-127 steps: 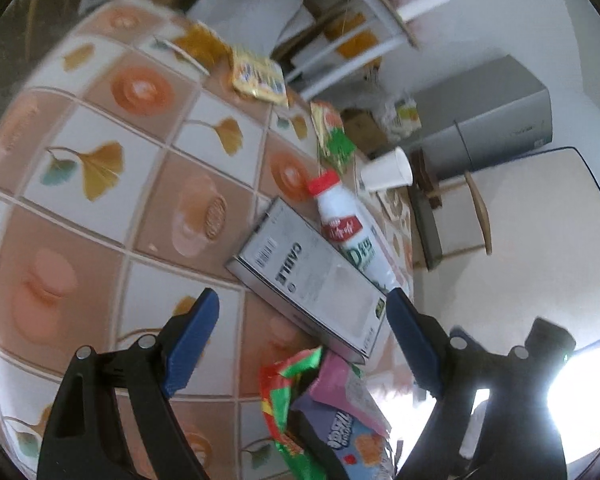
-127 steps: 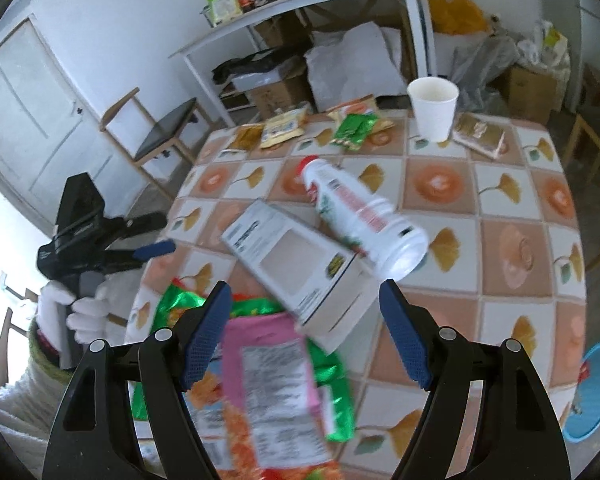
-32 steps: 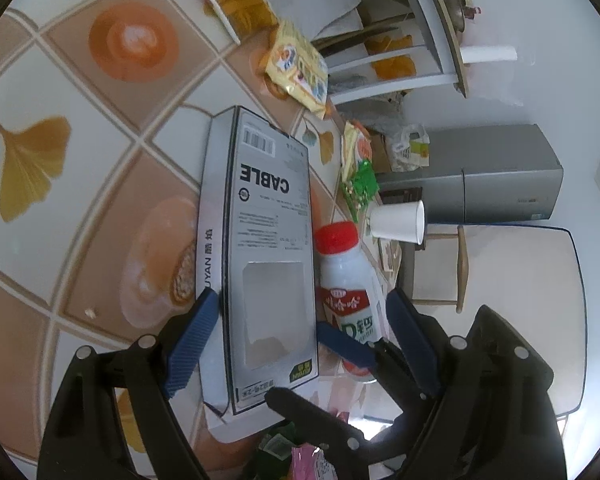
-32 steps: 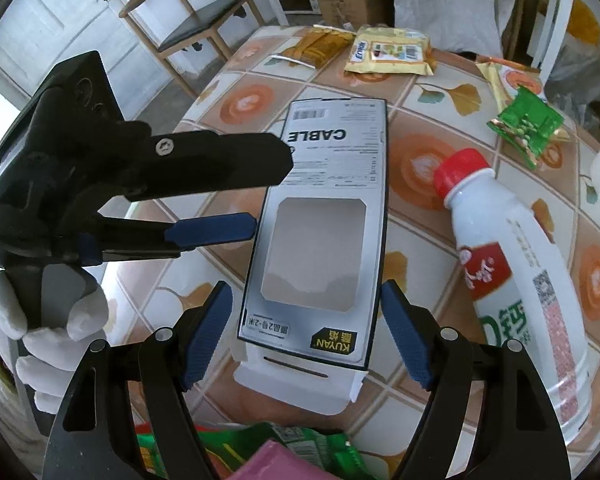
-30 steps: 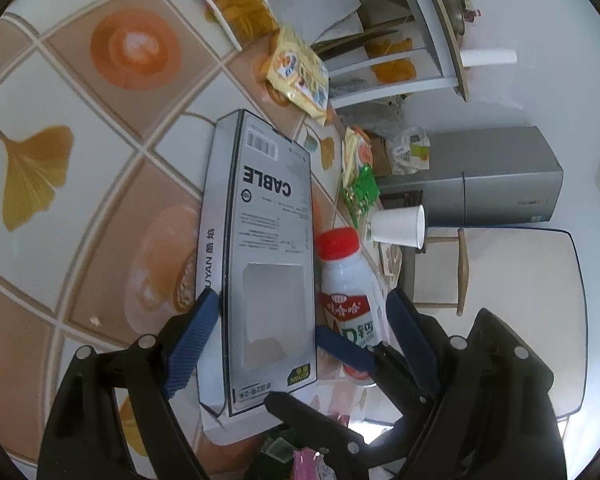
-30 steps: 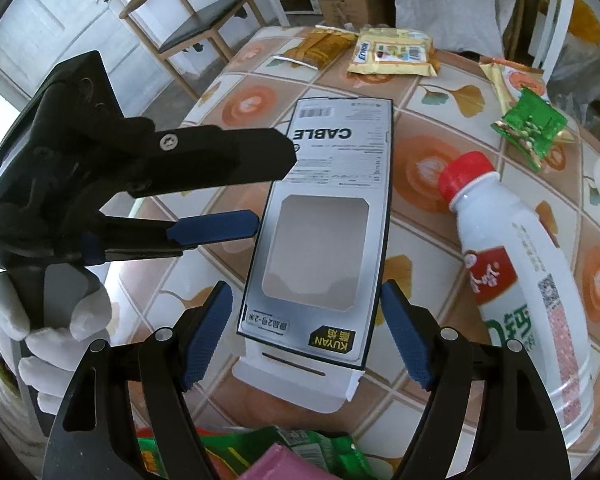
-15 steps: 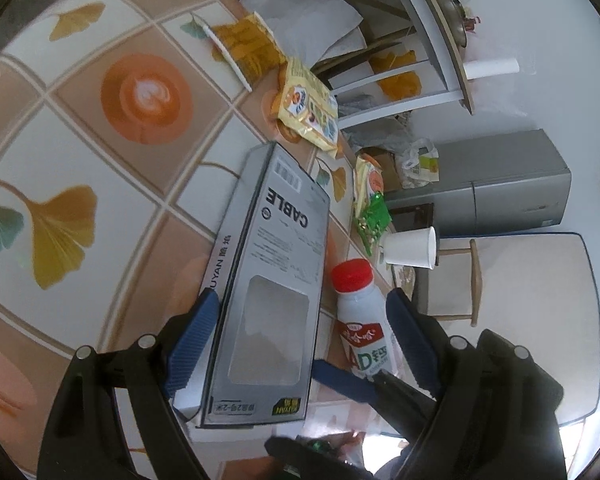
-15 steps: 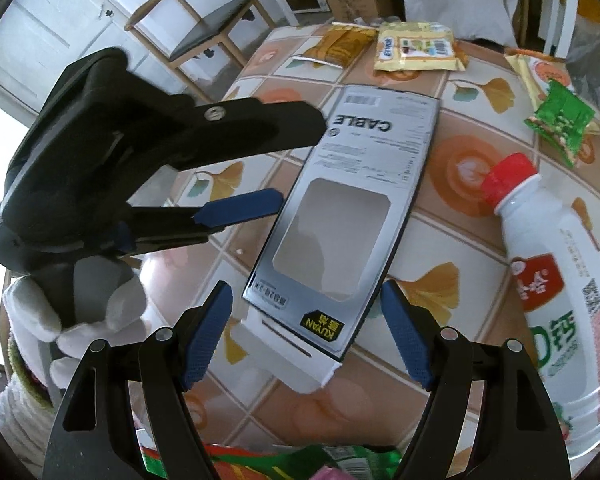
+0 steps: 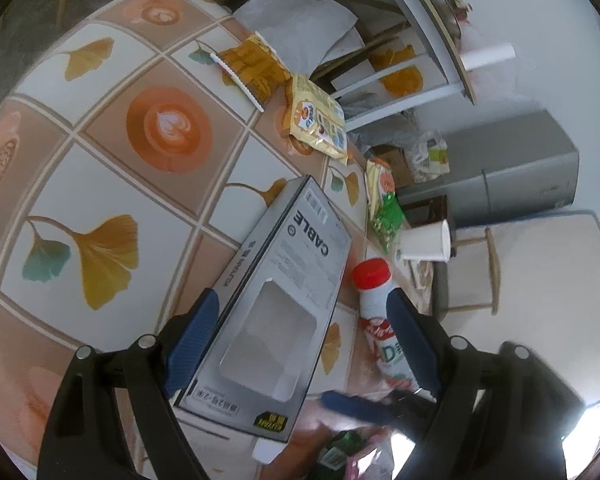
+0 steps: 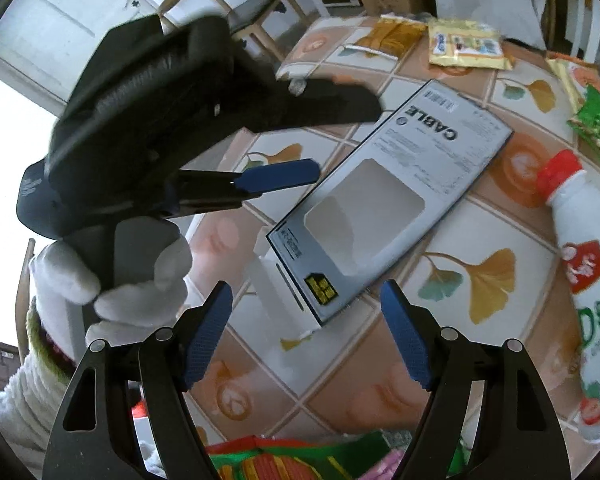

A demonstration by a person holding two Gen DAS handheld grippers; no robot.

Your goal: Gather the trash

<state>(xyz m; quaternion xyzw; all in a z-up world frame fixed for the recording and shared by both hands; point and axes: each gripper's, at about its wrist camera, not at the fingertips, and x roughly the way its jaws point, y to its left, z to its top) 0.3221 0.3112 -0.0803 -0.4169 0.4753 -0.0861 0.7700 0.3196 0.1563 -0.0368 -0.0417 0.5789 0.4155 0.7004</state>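
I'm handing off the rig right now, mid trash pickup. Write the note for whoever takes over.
Left claw: open, straddling the near end of the cable box, not gripping.
Right claw: open, empty, just short of the same box.
Milk bottle lies on its side beside the box; paper cup and snack wrappers sit farther back on the table.
Done: nothing held.
Left: grip the box, then bottle, cup, wrappers.
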